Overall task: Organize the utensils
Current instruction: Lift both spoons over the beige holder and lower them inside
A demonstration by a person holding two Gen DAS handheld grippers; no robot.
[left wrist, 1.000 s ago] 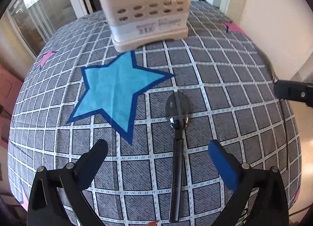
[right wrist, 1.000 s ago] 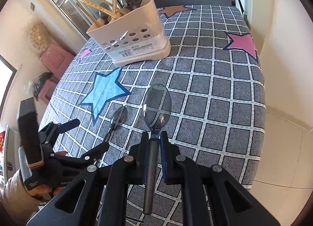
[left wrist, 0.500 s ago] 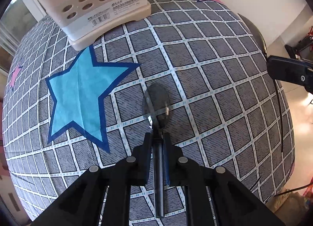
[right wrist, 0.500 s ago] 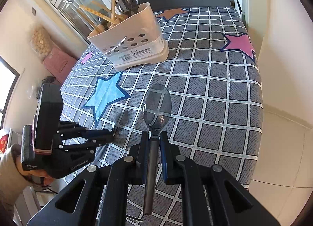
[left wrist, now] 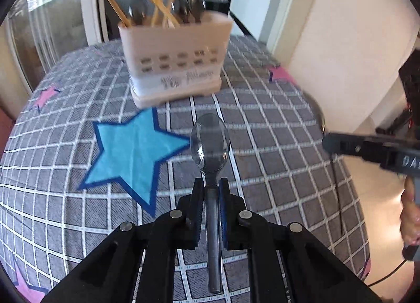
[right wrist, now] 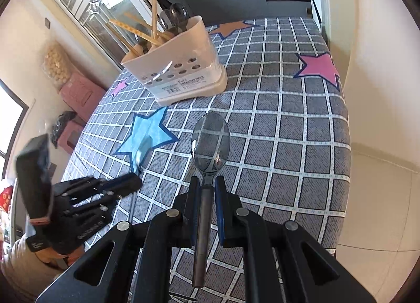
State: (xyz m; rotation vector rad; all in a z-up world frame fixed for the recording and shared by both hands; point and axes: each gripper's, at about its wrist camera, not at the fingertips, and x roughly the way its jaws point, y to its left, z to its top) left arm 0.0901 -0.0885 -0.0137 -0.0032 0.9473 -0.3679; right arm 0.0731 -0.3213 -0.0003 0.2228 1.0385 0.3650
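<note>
My left gripper [left wrist: 211, 185] is shut on the handle of a steel spoon [left wrist: 210, 143], bowl forward, lifted above the cloth. My right gripper [right wrist: 207, 182] is shut on a second steel spoon [right wrist: 210, 143], also held off the table. Beyond both stands a cream utensil caddy [left wrist: 176, 59] [right wrist: 178, 69] with chopsticks and spoons upright in it. From the right wrist view the left gripper [right wrist: 126, 185] shows at the lower left, its spoon handle trailing below. In the left wrist view the right gripper's black body [left wrist: 367, 148] reaches in from the right.
A grey checked tablecloth [right wrist: 288, 145] with a blue star [left wrist: 131, 150] and pink stars [right wrist: 319, 65] covers the table. The table's right edge drops to a tiled floor [right wrist: 378, 198]. Glass doors and a pink box [right wrist: 81, 93] lie left; kitchen cabinets stand behind.
The left gripper went from open around the spoon lying on the cloth to shut on its handle, then lifted it up off the table. The right gripper kept still with its spoon.
</note>
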